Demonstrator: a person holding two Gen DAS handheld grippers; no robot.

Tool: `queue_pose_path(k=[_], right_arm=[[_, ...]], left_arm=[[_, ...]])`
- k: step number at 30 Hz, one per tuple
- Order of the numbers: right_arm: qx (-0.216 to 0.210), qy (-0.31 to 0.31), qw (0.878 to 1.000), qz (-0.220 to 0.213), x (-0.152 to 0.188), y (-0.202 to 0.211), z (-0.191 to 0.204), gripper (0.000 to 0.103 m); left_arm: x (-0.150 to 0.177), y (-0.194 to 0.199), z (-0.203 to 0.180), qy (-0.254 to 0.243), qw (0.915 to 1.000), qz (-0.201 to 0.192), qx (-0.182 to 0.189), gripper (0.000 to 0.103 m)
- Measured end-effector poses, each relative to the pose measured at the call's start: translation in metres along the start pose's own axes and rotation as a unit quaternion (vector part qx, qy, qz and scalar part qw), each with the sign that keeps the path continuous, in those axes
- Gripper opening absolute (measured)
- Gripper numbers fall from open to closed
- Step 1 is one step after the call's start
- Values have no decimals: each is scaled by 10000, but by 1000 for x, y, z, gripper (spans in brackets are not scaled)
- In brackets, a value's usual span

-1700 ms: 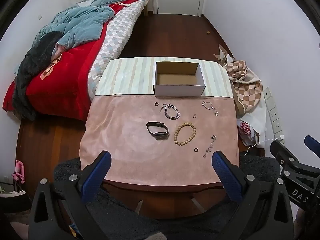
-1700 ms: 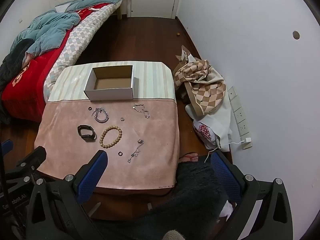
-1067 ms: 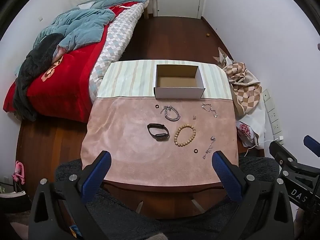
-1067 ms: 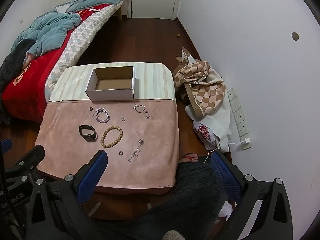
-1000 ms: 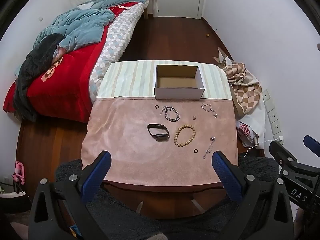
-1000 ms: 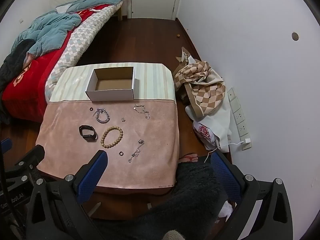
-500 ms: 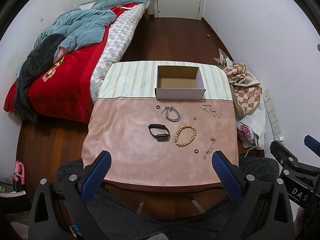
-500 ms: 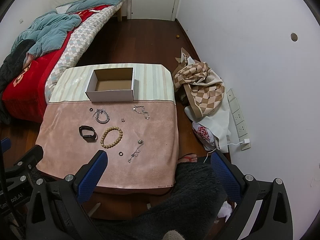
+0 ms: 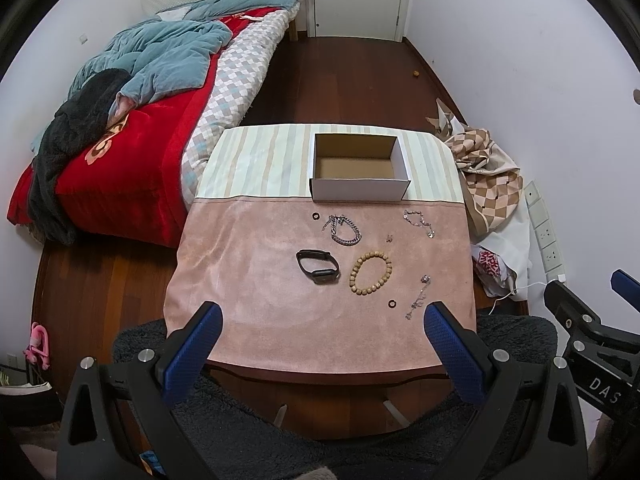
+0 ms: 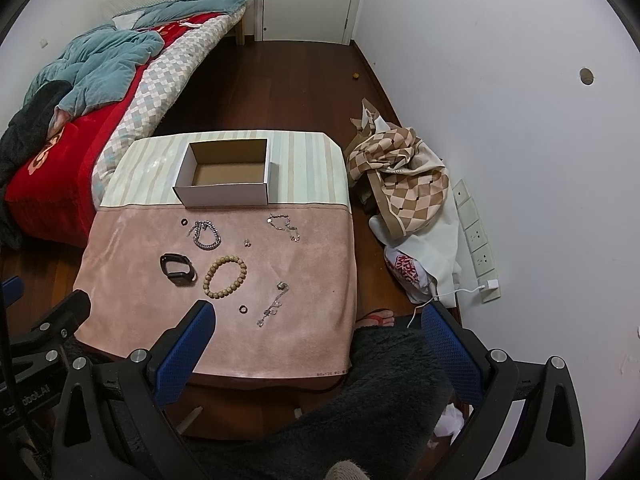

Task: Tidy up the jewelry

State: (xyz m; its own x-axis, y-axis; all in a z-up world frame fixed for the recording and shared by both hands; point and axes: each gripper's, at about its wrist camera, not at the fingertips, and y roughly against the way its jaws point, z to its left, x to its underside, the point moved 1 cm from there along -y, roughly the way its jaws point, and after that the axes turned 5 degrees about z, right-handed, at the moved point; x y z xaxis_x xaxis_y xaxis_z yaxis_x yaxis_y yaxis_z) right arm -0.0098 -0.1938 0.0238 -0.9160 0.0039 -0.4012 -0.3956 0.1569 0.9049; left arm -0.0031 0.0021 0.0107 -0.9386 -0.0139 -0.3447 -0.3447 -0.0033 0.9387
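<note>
1. Both claws, left claw [image 9: 320, 330] and right claw [image 10: 316, 328], hang above the near worktop [image 9: 248, 280] edge, jaws wide apart, holding nothing
2. Jewelry lies spread singly, likely for easy picking: beaded bracelet [image 9: 370, 272], black band [image 9: 318, 266], silver chain [image 9: 344, 230]
3. Cardboard box [image 9: 360, 190] behind them sits empty, presumably their destination

Before me, a matt, suede-like pink cloth [image 9: 248, 280] covers the table beneath a plain cardboard box [image 9: 360, 190]. Just in front of the box lie a shiny metal chain bracelet [image 9: 345, 232], wooden bead bracelet [image 9: 370, 273] and smooth black plastic wristband [image 9: 319, 266].
</note>
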Motion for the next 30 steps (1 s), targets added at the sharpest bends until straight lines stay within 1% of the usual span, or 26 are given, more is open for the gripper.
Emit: queue_pose_path(k=[30], right_arm=[[41, -23, 9999, -164, 2, 14, -1, 103]], left_arm=[[0, 12, 1, 35, 9999, -169, 10, 103]])
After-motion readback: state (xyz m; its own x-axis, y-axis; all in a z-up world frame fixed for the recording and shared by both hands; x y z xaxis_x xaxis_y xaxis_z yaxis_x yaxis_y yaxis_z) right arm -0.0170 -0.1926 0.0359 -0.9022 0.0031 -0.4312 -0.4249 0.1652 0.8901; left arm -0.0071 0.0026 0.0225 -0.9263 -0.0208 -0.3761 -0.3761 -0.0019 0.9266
